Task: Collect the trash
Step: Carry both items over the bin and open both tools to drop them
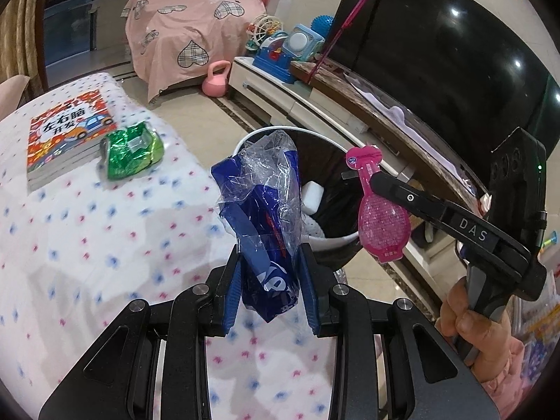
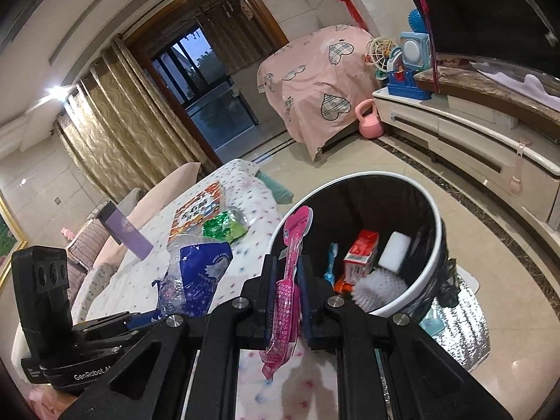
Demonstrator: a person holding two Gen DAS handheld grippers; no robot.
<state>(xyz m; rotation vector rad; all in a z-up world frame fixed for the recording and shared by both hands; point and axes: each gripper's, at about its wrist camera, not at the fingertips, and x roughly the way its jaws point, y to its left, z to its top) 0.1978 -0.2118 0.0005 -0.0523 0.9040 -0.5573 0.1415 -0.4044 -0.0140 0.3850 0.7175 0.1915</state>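
My left gripper is shut on a crumpled blue and clear plastic wrapper, held over the table edge just short of the trash bin. My right gripper is shut on a flat pink package, held at the near rim of the bin. In the left wrist view the pink package hangs over the bin's right rim. The blue wrapper also shows in the right wrist view. A green foil wrapper lies on the table by a book.
A children's book lies on the dotted tablecloth. The bin holds a red carton, a white block and a white brush. A TV cabinet, a pink kettlebell and a covered seat stand beyond.
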